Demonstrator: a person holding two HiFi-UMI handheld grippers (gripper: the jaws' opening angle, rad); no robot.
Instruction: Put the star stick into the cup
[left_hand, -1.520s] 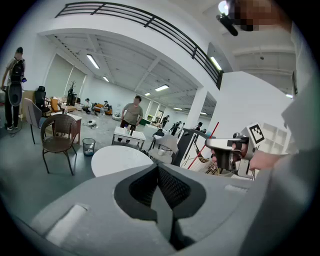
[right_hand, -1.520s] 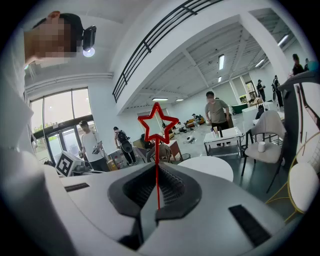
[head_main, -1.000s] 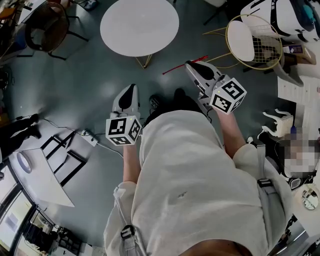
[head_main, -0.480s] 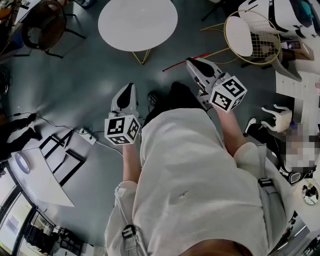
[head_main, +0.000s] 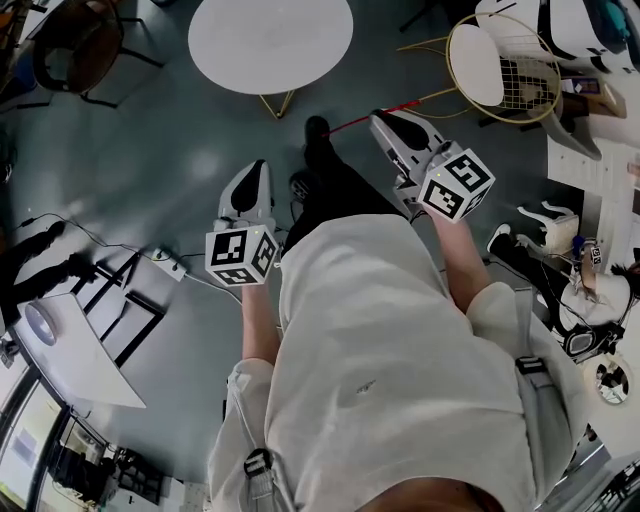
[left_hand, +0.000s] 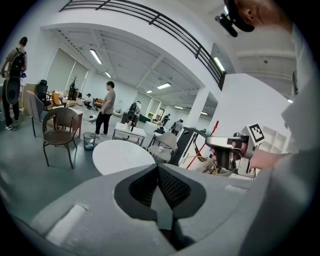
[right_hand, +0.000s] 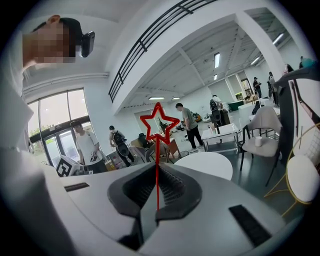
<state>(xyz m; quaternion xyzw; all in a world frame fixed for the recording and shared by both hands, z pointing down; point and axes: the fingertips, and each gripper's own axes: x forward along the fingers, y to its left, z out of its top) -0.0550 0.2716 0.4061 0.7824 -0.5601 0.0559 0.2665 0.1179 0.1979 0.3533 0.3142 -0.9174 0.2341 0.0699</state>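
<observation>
Right gripper (right_hand: 156, 196) is clamped on the thin red stick with an open star outline on top (right_hand: 157, 160). The stem is pinched between the ribbed dark pads, and the star stands clear beyond the jaw tips. The head view gives only a red line sticking out past that gripper's nose toward the person's black shoe (head_main: 317, 130). The star shape itself can't be made out there.

Left gripper (left_hand: 161, 194) has its jaws together with nothing between them. It is held to the left of the person's light shirt (head_main: 380, 340), apart from the right gripper.

Head view only: grey floor (head_main: 150, 170), power strip with cable (head_main: 165, 258), and both marker cubes from above.

The round white table on gold legs (head_main: 270, 40) is in all three views, ahead of both grippers. The gold wire chair with a round white cushion (head_main: 478, 65) is by the right gripper. The right gripper view catches it at the right edge.

Gripper views only: high white hall, ceiling lights, brown armchair (left_hand: 61, 131), and several people standing around. The right gripper view alone shows a small white cup-shaped thing (right_hand: 258, 141) on a grey chair seat, well apart from the stick. Can't tell if it is the task's cup.
</observation>
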